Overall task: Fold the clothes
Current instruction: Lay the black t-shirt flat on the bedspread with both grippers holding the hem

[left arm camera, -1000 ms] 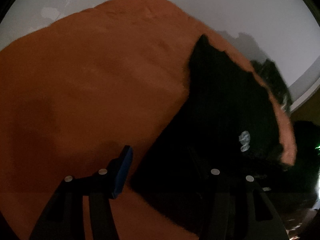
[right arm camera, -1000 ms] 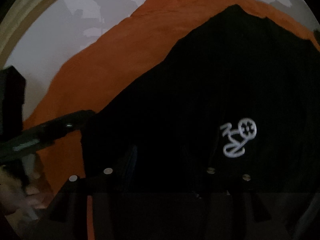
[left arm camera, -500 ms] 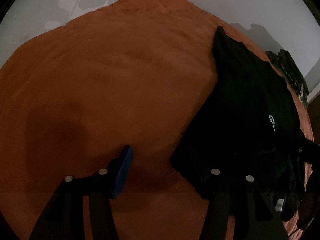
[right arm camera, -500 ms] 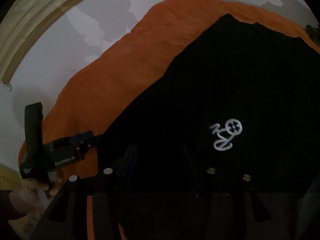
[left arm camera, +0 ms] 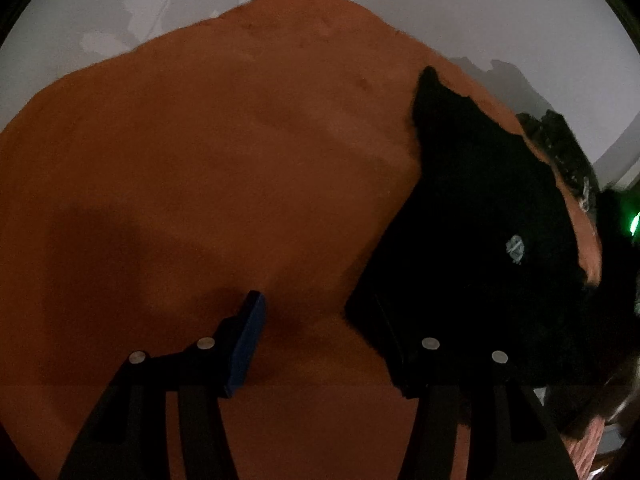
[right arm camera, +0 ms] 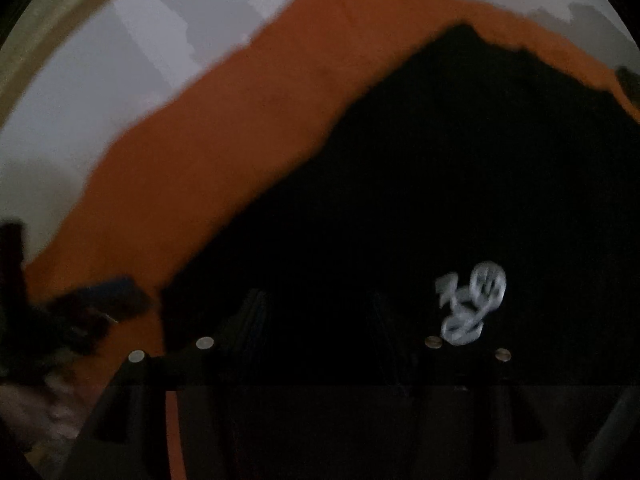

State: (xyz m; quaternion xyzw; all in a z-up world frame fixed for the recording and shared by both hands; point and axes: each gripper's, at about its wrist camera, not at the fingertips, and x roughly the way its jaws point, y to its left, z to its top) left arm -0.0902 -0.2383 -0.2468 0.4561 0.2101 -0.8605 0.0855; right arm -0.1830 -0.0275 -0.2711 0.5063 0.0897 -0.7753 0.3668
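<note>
A black garment (left arm camera: 480,216) with a small white logo (left arm camera: 515,247) lies on an orange blanket (left arm camera: 208,152). My left gripper (left arm camera: 316,320) is open at the garment's near left corner; its blue-padded left finger (left arm camera: 248,340) is over the blanket and its right finger is dark against the cloth. In the right wrist view the garment (right arm camera: 440,184) fills the frame, white logo (right arm camera: 472,304) low right. My right gripper (right arm camera: 320,320) is open over the garment's near edge, fingers hard to see. The left gripper (right arm camera: 104,292) shows blurred at the left.
The blanket (right arm camera: 248,112) lies on a pale grey surface (left arm camera: 480,8). A dark patterned item (left arm camera: 560,144) sits at the blanket's far right edge. A light wooden strip (right arm camera: 60,24) runs at the upper left in the right wrist view.
The left gripper has dropped closer to the garment's near left corner. The right wrist view is now blurred and the logo sits lower and nearer my right finger. Both grippers stay open.
</note>
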